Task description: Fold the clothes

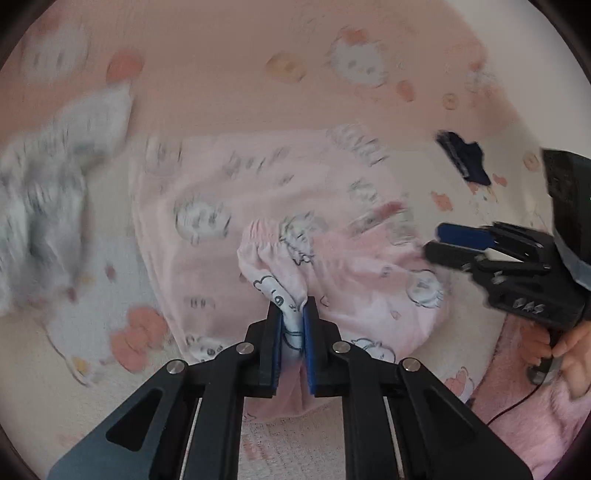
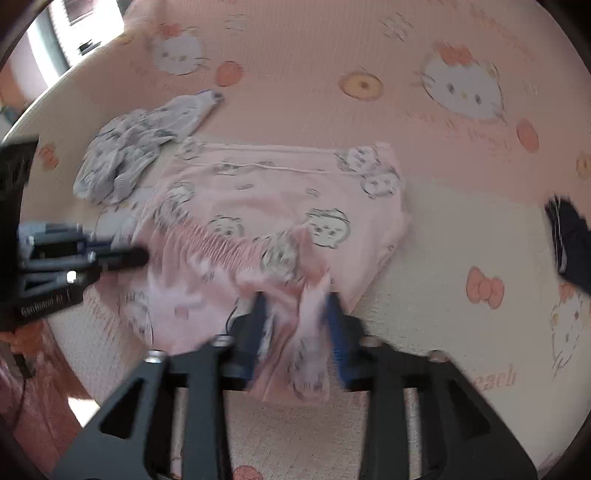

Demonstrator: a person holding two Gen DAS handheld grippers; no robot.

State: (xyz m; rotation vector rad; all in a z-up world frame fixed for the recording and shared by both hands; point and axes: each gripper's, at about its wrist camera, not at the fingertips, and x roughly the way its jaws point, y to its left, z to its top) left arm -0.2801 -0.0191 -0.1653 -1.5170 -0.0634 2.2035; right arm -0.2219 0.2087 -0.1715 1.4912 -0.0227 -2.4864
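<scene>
In the left wrist view, we see the left tool (image 1: 292,314) with its blue pads clamped on a bunched fold of the pink printed garment (image 1: 258,206), the cloth pinched tight between them and rising from the tips. The rest of the garment spreads out ahead of the tool and to both sides, lying on a pink and cream bedsheet (image 1: 229,74) printed with cartoon cats and bows. To the right, the right tool (image 1: 439,243) reaches in sideways, its tips at the garment's right edge; from here we cannot tell whether it grips. A hand (image 1: 569,354) holds its handle at the far right, above a fuzzy pink fabric (image 1: 532,424). A crumpled grey-white garment (image 1: 55,184) lies to the left, blurred, and a small dark cloth (image 1: 465,158) lies on the sheet at upper right. In the right wrist view, the right tool (image 2: 295,306) has its jaws partly apart with a pink fold of the garment (image 2: 280,192) hanging between them; the fold lies against the right pad, and blur keeps us from saying whether it is truly gripped. The garment lies flat ahead, its gathered waistband running left toward the left tool (image 2: 140,256), whose tips meet the cloth's left edge. The grey-white garment (image 2: 129,151) sits just beyond the pink one's upper left corner, and the dark cloth (image 2: 569,240) is well apart at right. A bright window (image 2: 74,22) shows at top left past the bed's edge.
</scene>
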